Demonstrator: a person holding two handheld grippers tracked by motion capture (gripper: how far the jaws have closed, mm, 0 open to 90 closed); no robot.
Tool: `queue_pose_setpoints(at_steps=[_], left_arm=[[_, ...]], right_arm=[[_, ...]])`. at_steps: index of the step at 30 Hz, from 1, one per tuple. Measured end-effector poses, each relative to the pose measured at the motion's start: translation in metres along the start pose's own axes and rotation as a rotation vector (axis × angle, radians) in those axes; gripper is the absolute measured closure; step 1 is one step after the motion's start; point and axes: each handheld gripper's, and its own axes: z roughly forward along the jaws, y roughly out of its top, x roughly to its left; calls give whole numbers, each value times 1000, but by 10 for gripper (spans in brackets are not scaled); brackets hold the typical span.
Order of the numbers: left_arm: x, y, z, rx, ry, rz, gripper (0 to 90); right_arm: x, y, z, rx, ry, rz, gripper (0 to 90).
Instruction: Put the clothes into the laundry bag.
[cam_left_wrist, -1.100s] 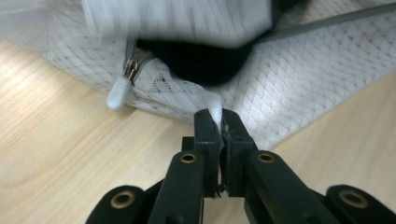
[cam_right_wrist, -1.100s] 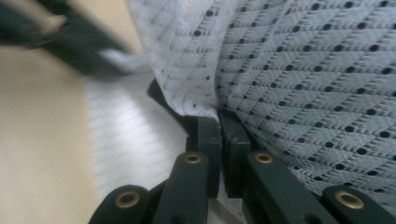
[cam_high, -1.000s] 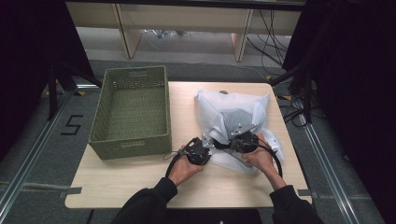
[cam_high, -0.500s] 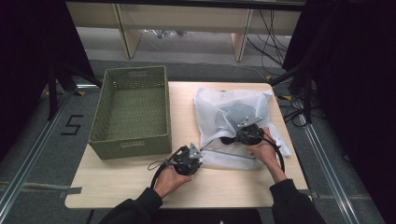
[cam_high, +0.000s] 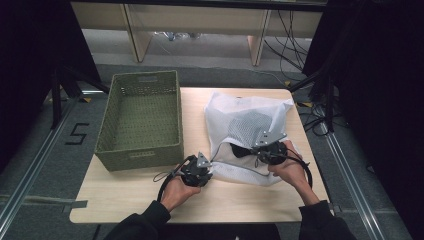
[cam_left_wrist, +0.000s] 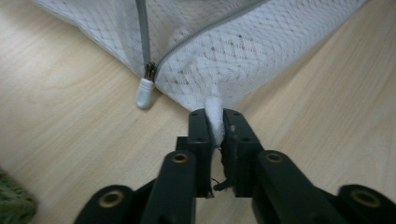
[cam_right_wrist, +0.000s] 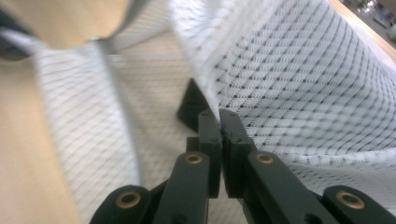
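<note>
Beside the green basket (cam_high: 140, 122), your white mesh laundry bag (cam_high: 247, 125) lies on the table (cam_high: 125, 200), zipper partly open. Left tongs (cam_left_wrist: 215, 128) pinch its corner shut; right tongs (cam_right_wrist: 219, 123) clamp the upper mesh. Emptying remains.

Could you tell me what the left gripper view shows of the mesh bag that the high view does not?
The left gripper view alone shows the zipper pull lying on the table beside the pinched corner, and the left gripper with its jaws shut on a fold of the mesh bag. The high view alone shows the green basket, the right gripper at the bag's opening, and both hands. Both show the white mesh bag on the wooden table with the left gripper at its corner.
</note>
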Motion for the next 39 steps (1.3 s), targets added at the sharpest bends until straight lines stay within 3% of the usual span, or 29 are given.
queue_pose_setpoints(at_steps=[2,5,7,9,12,15,18,20,23,24,27,29,30,31,33,35,37,39], left_arm=[[1,2,-5,-15,25,-13,646],[2,7,-8,-58,18,-12,581],[1,9,-7,-56,18,-9,521],[-2,11,-2,-58,15,-19,489],[-3,14,7,-42,37,4,472],[3,24,12,-53,63,22,436],[10,35,17,-73,66,-4,447],[11,44,23,-115,82,-21,448],[13,56,31,-136,77,-8,448],[15,60,34,-121,78,16,455],[17,65,41,-152,95,38,533],[18,65,44,-138,81,96,714],[17,64,44,-112,101,118,838],[15,62,44,-86,117,147,872],[14,56,40,-38,79,167,878],[14,49,37,-19,72,179,879],[16,41,36,25,59,164,878],[19,36,37,69,75,188,878]], right_arm=[[7,-3,-2,8,15,-12,894],[15,-8,-1,22,28,-28,894],[20,-12,4,43,33,-45,894],[27,-18,13,97,57,-59,894],[29,-26,29,166,58,-90,893],[27,-25,26,155,65,-75,893],[26,-25,22,138,55,-49,892],[25,-26,22,136,57,-46,891],[24,-27,23,136,65,-21,891],[23,-27,22,130,63,-27,891],[21,-27,20,122,66,-1,891],[20,-28,21,115,65,-4,891],[19,-28,20,114,72,-3,891],[19,-28,21,112,66,10,890],[17,-30,21,115,63,13,890],[15,-31,22,118,62,13,891],[13,-33,23,120,69,22,891],[14,-33,25,132,72,15,891]])
